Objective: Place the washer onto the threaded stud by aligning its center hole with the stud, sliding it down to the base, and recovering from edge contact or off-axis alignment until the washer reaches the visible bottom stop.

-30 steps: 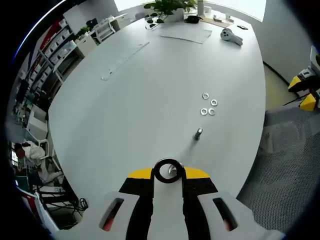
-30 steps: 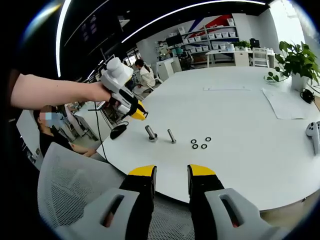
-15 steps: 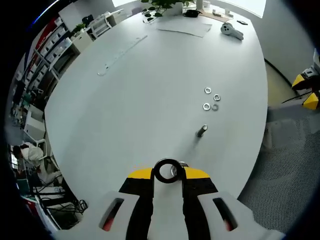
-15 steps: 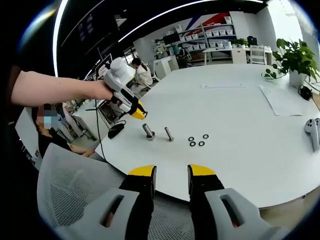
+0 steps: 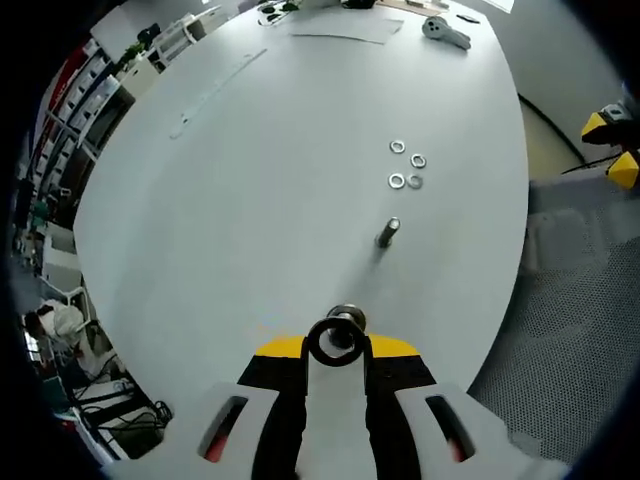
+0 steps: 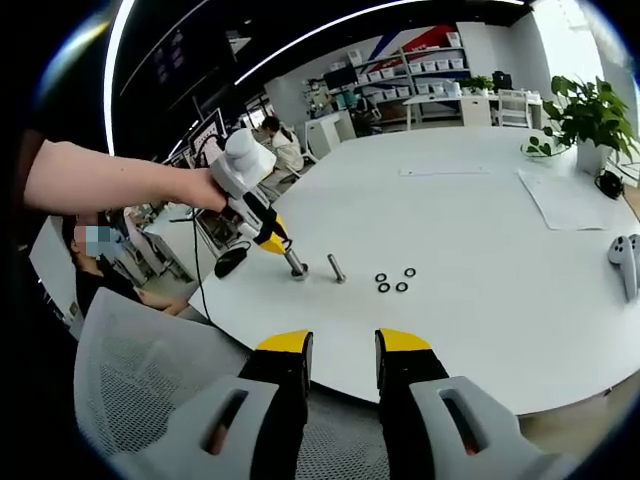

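As I bring the left gripper [image 5: 338, 345] in, the stud [image 5: 346, 318] now sits right behind the washer [image 5: 335, 341], where a second ago it lay off to one side.

My left jaws are pinched on the washer, its hole nearly over the stud tip, so I judge threading is next. The second stud [image 5: 387, 232] and spare washers [image 5: 404, 168] lie beyond, well apart; the table [image 5: 250, 200] edge runs near the stud. My right gripper [image 6: 343, 350] hangs slightly parted, holding nothing.

White table [image 5: 300, 150], dark washer [image 5: 334, 342], silver stud [image 5: 347, 318], yellow-tipped black fingers [image 5: 283, 350]
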`<act>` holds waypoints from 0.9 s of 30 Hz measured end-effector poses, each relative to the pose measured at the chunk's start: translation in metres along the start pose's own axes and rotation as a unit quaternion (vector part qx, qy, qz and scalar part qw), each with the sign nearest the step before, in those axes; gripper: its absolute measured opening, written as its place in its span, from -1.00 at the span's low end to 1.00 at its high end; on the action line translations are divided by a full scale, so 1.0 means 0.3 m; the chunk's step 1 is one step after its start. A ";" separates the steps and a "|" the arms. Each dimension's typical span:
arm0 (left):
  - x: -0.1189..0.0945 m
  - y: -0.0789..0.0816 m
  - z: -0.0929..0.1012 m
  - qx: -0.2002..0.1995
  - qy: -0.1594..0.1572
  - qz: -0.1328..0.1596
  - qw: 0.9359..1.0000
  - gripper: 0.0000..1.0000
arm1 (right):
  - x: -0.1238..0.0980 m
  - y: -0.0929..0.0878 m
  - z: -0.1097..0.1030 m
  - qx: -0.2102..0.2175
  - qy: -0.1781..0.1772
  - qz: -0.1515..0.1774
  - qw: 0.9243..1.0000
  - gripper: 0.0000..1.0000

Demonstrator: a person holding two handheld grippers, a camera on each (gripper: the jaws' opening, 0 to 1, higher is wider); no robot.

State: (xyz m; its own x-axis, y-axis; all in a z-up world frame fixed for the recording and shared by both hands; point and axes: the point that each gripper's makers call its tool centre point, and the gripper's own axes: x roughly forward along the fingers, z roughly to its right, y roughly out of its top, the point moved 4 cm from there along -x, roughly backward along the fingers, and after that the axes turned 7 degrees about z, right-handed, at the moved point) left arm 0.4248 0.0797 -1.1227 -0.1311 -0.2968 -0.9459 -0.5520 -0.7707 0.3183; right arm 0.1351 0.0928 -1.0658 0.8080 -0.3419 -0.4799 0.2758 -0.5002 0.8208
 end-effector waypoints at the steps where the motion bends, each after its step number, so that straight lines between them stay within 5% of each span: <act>1: 0.004 -0.001 0.001 -0.001 0.000 0.001 1.000 -0.62 | -0.006 0.002 -0.002 0.000 -0.001 -0.001 1.000 -0.44; 27: 0.166 -0.068 0.006 -0.002 -0.012 -0.021 1.000 -0.62 | -0.008 -0.007 0.000 -0.003 -0.007 -0.010 1.000 -0.44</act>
State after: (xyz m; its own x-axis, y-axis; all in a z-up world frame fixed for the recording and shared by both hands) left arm 0.4281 0.0817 -1.1766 -0.1278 -0.2496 -0.9599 -0.5546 -0.7844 0.2778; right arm 0.1326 0.0946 -1.0663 0.7950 -0.3430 -0.5003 0.2945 -0.5027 0.8127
